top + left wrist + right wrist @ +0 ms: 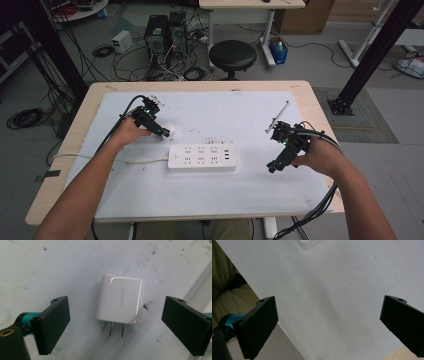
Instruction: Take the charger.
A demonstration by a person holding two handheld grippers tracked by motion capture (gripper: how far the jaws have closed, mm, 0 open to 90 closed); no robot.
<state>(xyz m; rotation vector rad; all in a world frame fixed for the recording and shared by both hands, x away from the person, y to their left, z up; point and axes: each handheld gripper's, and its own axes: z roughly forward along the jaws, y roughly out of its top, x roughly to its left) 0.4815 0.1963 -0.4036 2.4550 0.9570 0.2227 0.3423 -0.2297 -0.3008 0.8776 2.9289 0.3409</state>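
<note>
High view: left gripper point(161, 131) poised at white charger point(168, 131), just beyond power strip point(202, 157); right gripper point(278, 164) idle, well apart. Left gripper view: jaws wide, empty, charger point(120, 299) centred between, glossy, prongs nearest; best closed squarely across flat sides. Right gripper view: wide open, holding nothing.

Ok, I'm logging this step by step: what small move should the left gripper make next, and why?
Probably lower and shut the left gripper on the white charger. Its jaws stand open on either side of the charger, which lies flat on the mat with prongs bare, untouched; the power strip sits nearby.
</note>
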